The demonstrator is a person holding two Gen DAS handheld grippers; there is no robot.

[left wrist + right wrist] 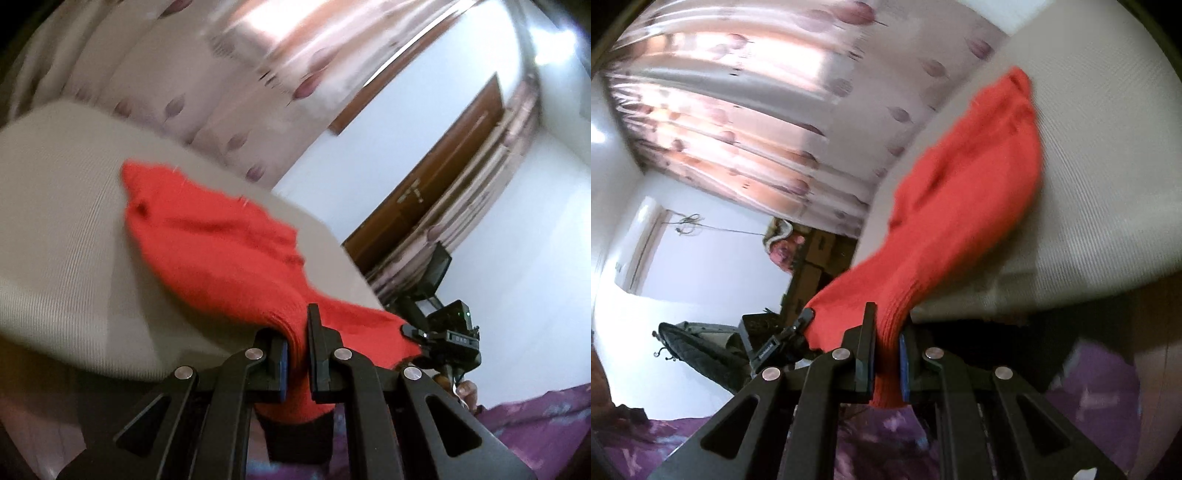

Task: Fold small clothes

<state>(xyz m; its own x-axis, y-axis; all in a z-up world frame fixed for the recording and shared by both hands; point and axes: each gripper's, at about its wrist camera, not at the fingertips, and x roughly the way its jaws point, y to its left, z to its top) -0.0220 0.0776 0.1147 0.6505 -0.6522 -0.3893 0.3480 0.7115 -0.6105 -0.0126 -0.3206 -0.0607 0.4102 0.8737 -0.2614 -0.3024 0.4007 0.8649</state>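
Note:
A red knitted sock (pixel 210 243) lies stretched across a grey-white padded surface (pixel 62 229), its ribbed cuff end lifted off the near edge. My left gripper (pixel 297 343) is shut on one side of the cuff. My right gripper (pixel 888 339) is shut on the other side of the cuff; the sock (pixel 964 192) runs away from it up onto the surface (pixel 1108 184). Each gripper's tip shows in the other's view, the right one (pixel 413 330) and the left one (pixel 805 317), both pinching the cuff edge. The toe end rests on the surface.
Floral curtains (pixel 229 85) hang behind the surface. A brown door (pixel 443 173) and white wall are to the right. A purple patterned cloth (pixel 871 435) lies below the grippers. A dark chair (pixel 701 354) and boxes (pixel 812 266) stand to the left.

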